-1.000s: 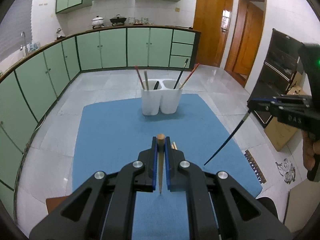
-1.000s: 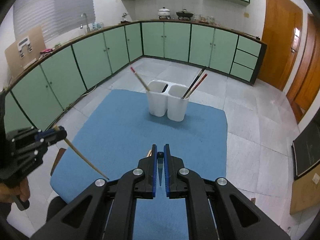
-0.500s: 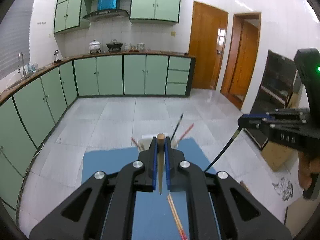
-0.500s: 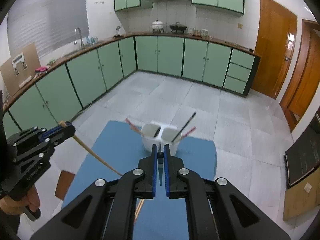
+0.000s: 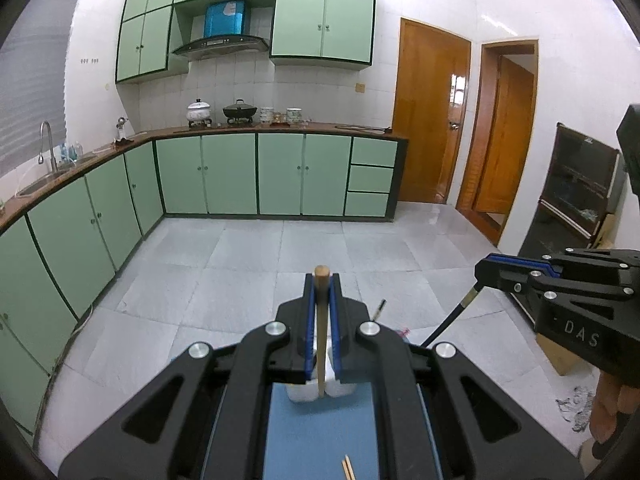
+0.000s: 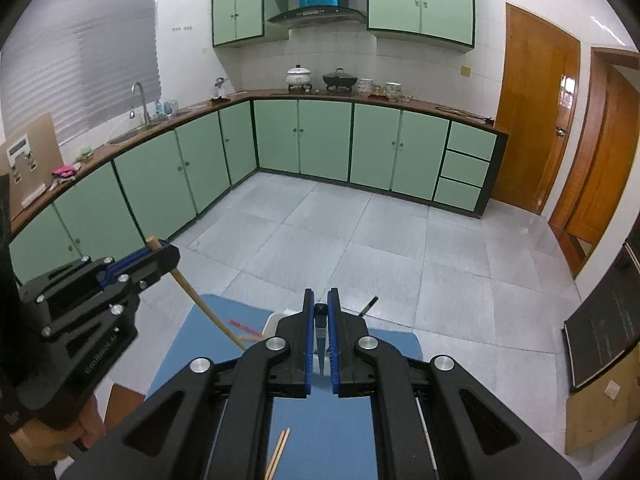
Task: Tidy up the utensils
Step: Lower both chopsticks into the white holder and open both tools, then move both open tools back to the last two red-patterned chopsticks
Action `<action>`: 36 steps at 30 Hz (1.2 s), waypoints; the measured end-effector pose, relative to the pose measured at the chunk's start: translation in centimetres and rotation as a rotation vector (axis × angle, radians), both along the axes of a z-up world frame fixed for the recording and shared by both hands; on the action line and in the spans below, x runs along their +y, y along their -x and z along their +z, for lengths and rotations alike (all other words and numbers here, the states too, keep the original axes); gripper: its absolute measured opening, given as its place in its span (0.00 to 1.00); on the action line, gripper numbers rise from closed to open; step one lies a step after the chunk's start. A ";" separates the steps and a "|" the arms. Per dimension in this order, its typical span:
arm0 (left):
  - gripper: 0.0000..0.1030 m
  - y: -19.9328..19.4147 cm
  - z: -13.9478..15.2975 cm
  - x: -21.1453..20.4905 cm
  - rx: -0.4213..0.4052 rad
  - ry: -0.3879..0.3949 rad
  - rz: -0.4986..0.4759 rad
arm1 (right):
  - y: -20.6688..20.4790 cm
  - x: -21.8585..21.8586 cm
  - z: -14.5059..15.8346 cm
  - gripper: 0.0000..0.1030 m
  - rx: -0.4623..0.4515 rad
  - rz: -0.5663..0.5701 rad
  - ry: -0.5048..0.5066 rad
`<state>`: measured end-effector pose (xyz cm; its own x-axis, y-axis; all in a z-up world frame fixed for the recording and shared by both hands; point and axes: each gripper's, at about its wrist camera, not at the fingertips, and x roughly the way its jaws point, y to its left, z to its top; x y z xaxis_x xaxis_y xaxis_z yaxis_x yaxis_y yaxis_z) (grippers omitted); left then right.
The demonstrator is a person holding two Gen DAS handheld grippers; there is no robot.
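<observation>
Left gripper (image 5: 321, 304) jaws clenched on wooden chopstick (image 5: 321, 332), right gripper (image 6: 321, 332) jaws gripping black chopstick (image 6: 320, 336), white holder (image 5: 304, 392) just beyond.

Your grippers hide most of the white holder (image 5: 298, 394); loose chopsticks (image 6: 279, 454) on the mat run off the frame's bottom.

The only clearly readable lettering was "DAS", in pale capitals on the black side of the right claw (image 5: 490, 270), seen from the left wrist view. From the right wrist view, the side of the left claw (image 6: 162, 250) carried a line of faint pale lettering too blurred to read. The blue box above the range hood (image 5: 224, 18) bore a white label whose print was too small to make out. No other text, numbers or signs could be read.
</observation>
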<state>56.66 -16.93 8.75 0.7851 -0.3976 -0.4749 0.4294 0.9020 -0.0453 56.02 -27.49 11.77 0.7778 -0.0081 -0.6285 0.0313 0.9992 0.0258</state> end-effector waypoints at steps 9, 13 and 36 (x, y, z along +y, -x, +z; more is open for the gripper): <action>0.06 -6.4 -4.9 -2.1 0.024 -0.007 0.028 | -6.8 -3.2 -5.6 0.06 0.037 -0.048 -0.061; 0.06 -8.6 -7.9 -2.5 0.047 -0.024 0.038 | -9.0 -4.2 -8.9 0.06 0.065 -0.055 -0.081; 0.35 -5.3 -7.3 5.4 0.050 -0.008 0.087 | -2.2 -5.8 -11.4 0.14 0.031 -0.024 -0.098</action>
<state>61.93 -11.53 1.48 0.7919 -0.3249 -0.5170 0.3465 0.9363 -0.0577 58.26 -33.33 0.38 0.7583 0.0361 -0.6509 0.0574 0.9909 0.1218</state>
